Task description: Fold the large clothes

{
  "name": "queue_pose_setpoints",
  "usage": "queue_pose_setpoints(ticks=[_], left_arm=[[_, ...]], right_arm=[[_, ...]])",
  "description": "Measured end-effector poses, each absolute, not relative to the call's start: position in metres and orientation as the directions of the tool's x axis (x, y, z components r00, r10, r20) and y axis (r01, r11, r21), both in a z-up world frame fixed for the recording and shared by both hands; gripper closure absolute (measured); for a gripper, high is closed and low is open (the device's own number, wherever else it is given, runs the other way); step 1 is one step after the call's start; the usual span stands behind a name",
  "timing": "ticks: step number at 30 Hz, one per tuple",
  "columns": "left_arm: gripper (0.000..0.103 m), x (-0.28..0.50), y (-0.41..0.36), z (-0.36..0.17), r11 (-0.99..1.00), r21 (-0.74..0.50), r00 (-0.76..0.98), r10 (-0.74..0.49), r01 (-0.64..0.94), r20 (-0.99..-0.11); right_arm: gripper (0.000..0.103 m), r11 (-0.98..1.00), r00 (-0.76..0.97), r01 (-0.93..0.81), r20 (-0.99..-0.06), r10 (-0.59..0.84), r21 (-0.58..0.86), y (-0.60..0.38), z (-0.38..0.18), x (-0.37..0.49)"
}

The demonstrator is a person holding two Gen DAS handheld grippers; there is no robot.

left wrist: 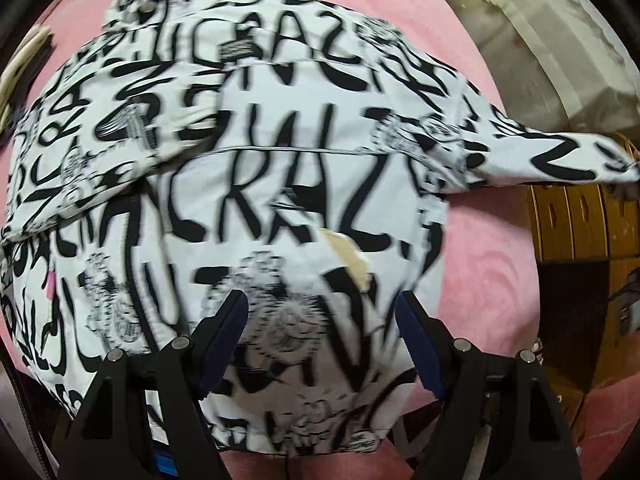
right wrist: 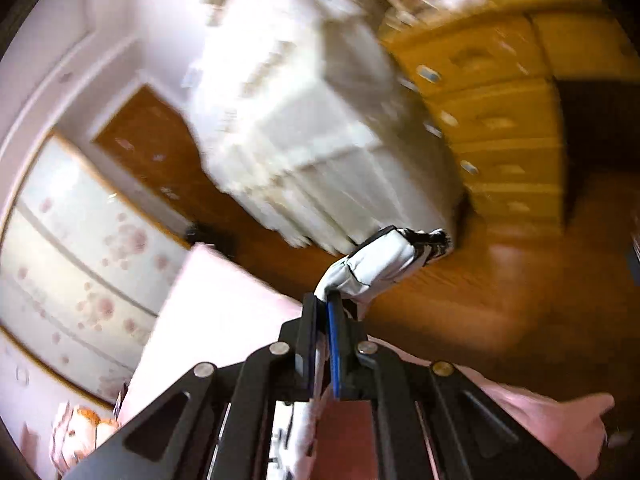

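Two grippers: my right gripper (right wrist: 325, 300) is pinching the printed garment's (left wrist: 248, 184) sleeve; my left gripper (left wrist: 322, 308) is hovering spread above it.

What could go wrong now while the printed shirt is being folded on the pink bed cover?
1. The right gripper pinches only a small end of the shirt, so the cloth may slip out when pulled.
2. The left gripper is open above the shirt and pins nothing; the body may drag across the pink bed cover and undo the fold.
3. The lifted sleeve reaches past the bed edge and could drop toward the floor.
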State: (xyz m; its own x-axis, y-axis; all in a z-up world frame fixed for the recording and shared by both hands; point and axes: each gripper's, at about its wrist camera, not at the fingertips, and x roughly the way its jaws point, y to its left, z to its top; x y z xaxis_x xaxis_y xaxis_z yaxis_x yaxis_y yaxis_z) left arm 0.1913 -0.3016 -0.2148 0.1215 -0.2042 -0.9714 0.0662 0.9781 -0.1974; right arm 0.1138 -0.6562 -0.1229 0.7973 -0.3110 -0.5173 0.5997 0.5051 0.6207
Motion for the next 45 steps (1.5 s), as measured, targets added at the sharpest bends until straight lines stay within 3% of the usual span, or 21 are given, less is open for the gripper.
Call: queue_pose_setpoints(ticks=[7,14,22,27,32,38,45], left_arm=[[0.029,0.183,-0.239,-0.213,0.978,-0.211,0.164,-0.208,0.002,-0.964],[0.029,0.183,-0.179,-0.212,0.977,-0.211,0.201,-0.197,-0.046,-0.959],[0.029,0.186,-0.090,-0.209,0.977,-0.191,0.223,-0.166,-0.095,-0.960],[0.029,0.191,-0.035,-0.219,0.976,-0.179,0.228,-0.147,-0.128,-0.963],[0.029,0.197,0.001,-0.232,0.975,-0.162,0.222,-0.125,-0.154,-0.967],[0.029,0.212,0.020,-0.240,0.978,-0.161,0.224,-0.129,-0.134,-0.966],[0.029,0.246,0.008,-0.233,0.976,-0.207,0.265,-0.184,-0.061,-0.946]], right_arm=[[0.100,0.718,0.908,0.400,-0.352,-0.227,0.569,-0.579,-0.047,0.161],[0.100,0.834,0.958,0.186,-0.285,-0.036,0.520,-0.467,-0.014,0.198],[0.100,0.892,0.911,0.048,-0.386,0.145,0.449,-0.329,-0.040,0.238],[0.100,0.908,0.843,-0.032,-0.477,0.249,0.417,-0.237,-0.095,0.243],[0.100,0.948,0.711,-0.073,-0.651,0.266,0.309,-0.161,-0.189,0.249],[0.095,0.962,0.556,-0.066,-0.791,0.255,0.264,-0.135,-0.258,0.250],[0.091,0.936,0.482,-0.069,-0.810,0.335,0.346,-0.154,-0.268,0.243]])
